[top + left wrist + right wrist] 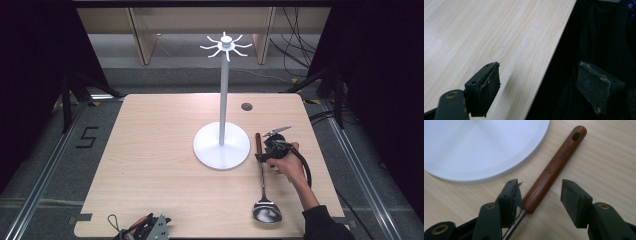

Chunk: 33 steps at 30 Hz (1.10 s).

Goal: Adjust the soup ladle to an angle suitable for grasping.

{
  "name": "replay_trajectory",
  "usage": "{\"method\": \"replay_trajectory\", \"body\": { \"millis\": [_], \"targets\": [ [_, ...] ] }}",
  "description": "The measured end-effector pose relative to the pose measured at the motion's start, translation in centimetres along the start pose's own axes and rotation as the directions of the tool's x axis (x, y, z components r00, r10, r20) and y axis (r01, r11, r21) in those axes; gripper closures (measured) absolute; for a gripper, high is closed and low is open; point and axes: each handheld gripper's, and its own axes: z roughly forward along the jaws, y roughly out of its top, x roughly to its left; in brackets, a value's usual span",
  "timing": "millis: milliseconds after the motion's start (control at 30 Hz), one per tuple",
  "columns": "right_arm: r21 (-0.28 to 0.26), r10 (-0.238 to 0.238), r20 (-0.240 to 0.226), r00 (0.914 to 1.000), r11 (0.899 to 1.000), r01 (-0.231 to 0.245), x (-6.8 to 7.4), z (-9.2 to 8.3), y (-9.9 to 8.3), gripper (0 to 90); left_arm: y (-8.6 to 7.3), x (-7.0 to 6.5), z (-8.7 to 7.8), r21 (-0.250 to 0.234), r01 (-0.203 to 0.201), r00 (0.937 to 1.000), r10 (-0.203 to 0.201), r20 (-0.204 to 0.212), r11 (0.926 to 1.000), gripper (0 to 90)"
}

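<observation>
Right tongs (540, 195) part-open, lowered; left tongs (537, 87) gape, resting.

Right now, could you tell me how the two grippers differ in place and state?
The right gripper straddles the ladle handle beside the white stand; the left gripper lies at the table edge with nothing between its jaws. A hand holds the right one. Both are open.

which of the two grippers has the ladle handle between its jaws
The right gripper, beside the white stand's base: its jaws straddle the ladle's wooden handle without pressing it. The left gripper rests at the table's near edge, open, nothing between its jaws.
</observation>
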Motion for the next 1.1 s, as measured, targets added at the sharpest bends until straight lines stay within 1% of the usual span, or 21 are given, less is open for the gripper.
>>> {"method": "replay_trajectory", "body": {
  "millis": [67,100,167,200,300,333,400,500,533,633,667,700,733,767,800,833,900,933,1033,1067,1100],
  "targets": [
    [0.017,-0.013,-0.009,0.9999,1.000,0.013,-0.1,0.3,0.0,53.7,0.0,0.0,0.0,0.000,-0.002,1.0000,0.002,-0.005,1.0000,18.3],
    [0.012,-0.015,-0.002,0.9999,1.000,0.015,0.0,0.5,0.0,54.4,0.0,-0.1,-0.1,0.005,-0.004,0.9999,0.004,-0.010,1.0000,18.3],
    [0.033,0.010,-0.001,0.9999,0.999,-0.010,0.1,0.8,0.1,55.9,0.0,0.0,0.0,0.004,-0.003,1.0000,0.003,-0.001,1.0000,18.3],
    [0.029,-0.004,-0.004,1.0000,1.000,0.005,0.0,1.0,0.1,55.5,0.0,0.0,0.0,0.000,-0.001,1.0000,0.001,0.000,1.0000,18.3],
    [0.030,0.009,0.001,1.0000,1.000,-0.009,-0.1,1.2,0.1,55.3,0.0,-0.1,-0.1,0.000,-0.003,0.9999,0.003,-0.011,1.0000,18.3],
    [0.036,0.006,0.001,1.0000,0.999,-0.006,-0.1,1.1,0.2,55.5,0.0,0.0,0.0,0.000,-0.004,1.0000,0.004,0.002,1.0000,18.3],
    [0.039,0.008,0.001,1.0000,0.999,-0.009,0.0,1.1,0.2,55.6,0.0,-0.1,0.0,-0.016,0.001,1.0000,-0.001,-0.009,0.9999,18.3],
    [0.046,-0.018,0.007,0.9998,0.999,0.018,-0.1,1.0,0.3,56.9,-0.1,-0.1,-0.1,-0.002,-0.005,0.9999,0.005,-0.012,1.0000,18.3],
    [0.047,-0.015,0.014,0.9998,0.999,0.014,-0.2,1.0,0.3,58.0,0.0,-0.1,-0.1,0.007,-0.009,0.9998,0.009,-0.018,0.9999,18.3],
    [0.061,0.009,0.018,0.9998,0.998,-0.010,-0.2,0.8,0.3,59.3,-0.1,-0.2,0.0,-0.017,-0.004,0.9999,0.004,-0.012,0.9999,18.3],
    [0.061,-0.012,0.030,0.9995,0.998,0.010,-0.7,0.9,0.2,60.1,-0.1,-0.2,0.0,-0.014,-0.005,0.9999,0.005,-0.010,0.9999,18.3],
    [0.061,-0.012,0.030,0.9995,0.998,0.010,-0.7,0.9,0.2,60.1,-0.1,-0.2,0.0,-0.014,-0.005,0.9999,0.005,-0.011,0.9999,18.3],
    [0.079,0.012,0.028,0.9995,0.997,-0.014,-0.6,0.8,0.1,59.9,-0.1,-0.2,0.0,-0.016,-0.005,0.9999,0.005,-0.012,0.9999,18.3],
    [0.089,0.008,0.033,0.9994,0.996,-0.010,-0.8,1.1,0.0,60.4,-0.1,-0.2,0.0,-0.017,-0.004,0.9999,0.004,-0.012,0.9999,18.3],
    [0.077,-0.014,0.035,0.9993,0.997,0.011,-1.0,1.1,-0.1,61.6,-0.1,-0.2,0.0,-0.016,-0.005,0.9999,0.005,-0.012,0.9999,18.3],
    [0.096,-0.003,0.046,0.9990,0.995,-0.002,-1.0,0.9,-0.1,62.6,-0.1,-0.2,0.0,-0.015,-0.005,0.9999,0.004,-0.009,0.9999,18.3],
    [0.117,-0.014,0.050,0.9987,0.993,0.008,-1.1,0.7,-0.1,64.7,-0.1,-0.2,0.0,-0.011,-0.008,0.9999,0.008,-0.009,0.9999,18.3],
    [0.117,-0.037,0.035,0.9987,0.993,0.033,-1.3,0.6,-0.2,67.4,-0.1,-0.2,0.0,-0.014,-0.006,0.9999,0.006,-0.009,0.9999,18.3],
    [0.136,-0.022,0.029,0.9993,0.991,0.018,-1.4,0.4,-0.4,69.5,0.0,-0.2,-0.1,-0.005,-0.010,0.9999,0.010,-0.007,0.9999,18.3],
    [0.126,-0.044,0.026,0.9987,0.991,0.041,-1.6,0.4,-0.4,70.1,-0.1,-0.2,-0.1,-0.004,-0.011,0.9999,0.011,-0.007,0.9999,18.3],
    [0.129,-0.051,0.031,0.9982,0.991,0.046,-1.8,0.4,-0.4,70.9,0.0,-0.2,-0.1,-0.006,-0.009,0.9999,0.009,-0.008,0.9999,18.3]
  ]
}}
